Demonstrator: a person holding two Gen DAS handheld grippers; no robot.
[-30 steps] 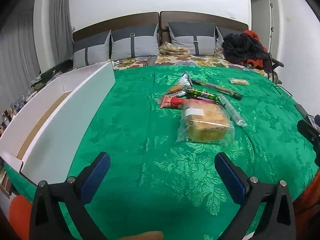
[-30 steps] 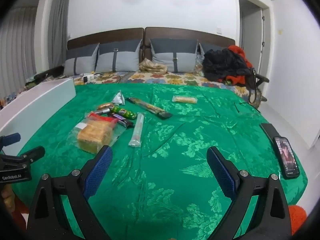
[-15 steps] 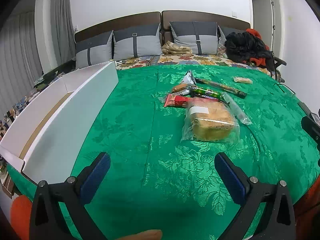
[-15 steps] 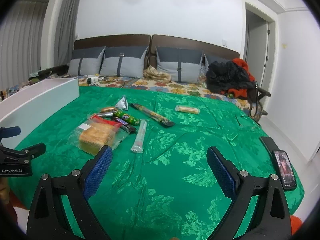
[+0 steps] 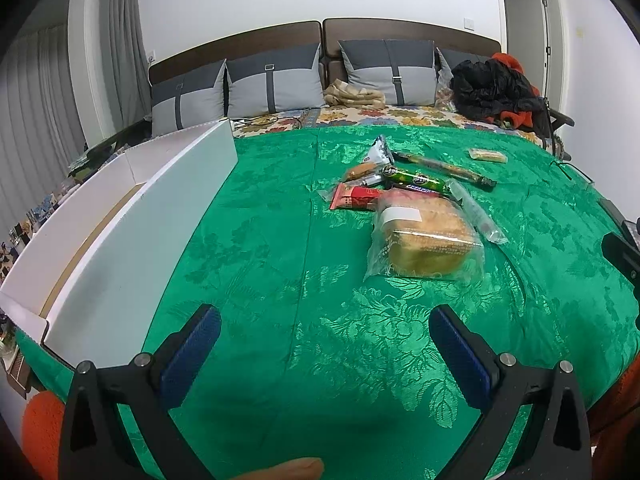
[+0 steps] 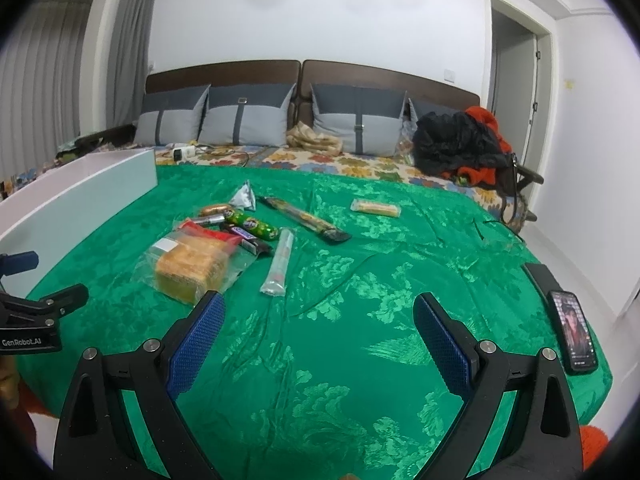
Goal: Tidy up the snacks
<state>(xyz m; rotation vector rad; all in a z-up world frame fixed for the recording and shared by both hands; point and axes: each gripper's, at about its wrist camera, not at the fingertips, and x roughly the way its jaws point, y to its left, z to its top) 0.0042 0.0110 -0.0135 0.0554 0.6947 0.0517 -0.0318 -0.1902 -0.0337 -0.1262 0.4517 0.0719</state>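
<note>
Left gripper (image 5: 324,332): I'm holding it spread wide, empty, facing the bagged bread (image 5: 426,236).
Right gripper (image 6: 316,320): I'm keeping it spread, empty.
White box (image 5: 132,216): waiting beside me, probably for snacks.

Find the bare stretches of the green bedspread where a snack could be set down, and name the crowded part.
Free: between the white box and the bagged bread; the near cloth before both open grippers; between the clear tube packet and the phone. Crowded: the cluster behind the bread.
</note>
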